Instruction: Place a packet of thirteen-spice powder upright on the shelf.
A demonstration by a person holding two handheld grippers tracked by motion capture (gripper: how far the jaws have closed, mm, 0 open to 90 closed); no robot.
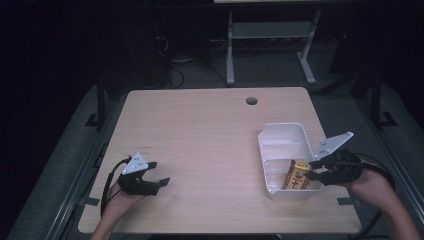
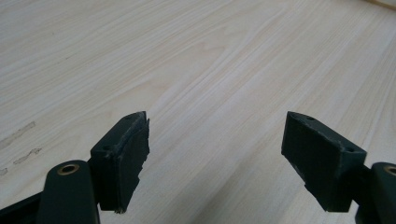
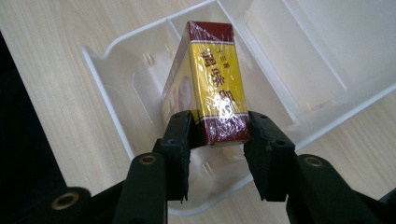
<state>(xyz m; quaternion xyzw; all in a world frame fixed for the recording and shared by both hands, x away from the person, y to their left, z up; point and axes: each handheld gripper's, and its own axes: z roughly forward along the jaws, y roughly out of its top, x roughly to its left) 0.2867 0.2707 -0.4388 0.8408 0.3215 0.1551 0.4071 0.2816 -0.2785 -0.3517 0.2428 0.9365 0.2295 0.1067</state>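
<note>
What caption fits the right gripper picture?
Right gripper holding a yellow and red box over a white tray.

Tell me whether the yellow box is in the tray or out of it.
In. The yellow box sits inside the near compartment of the white tray, tilted, with the right gripper clamped on its near end. Whether it touches the tray floor, cannot tell.

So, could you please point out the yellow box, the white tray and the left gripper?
yellow box (image 3: 217,88), right gripper view, yellow face.
white tray (image 1: 282,130), high view, far wall.
left gripper (image 1: 159,172), high view, between fingertips.
</note>
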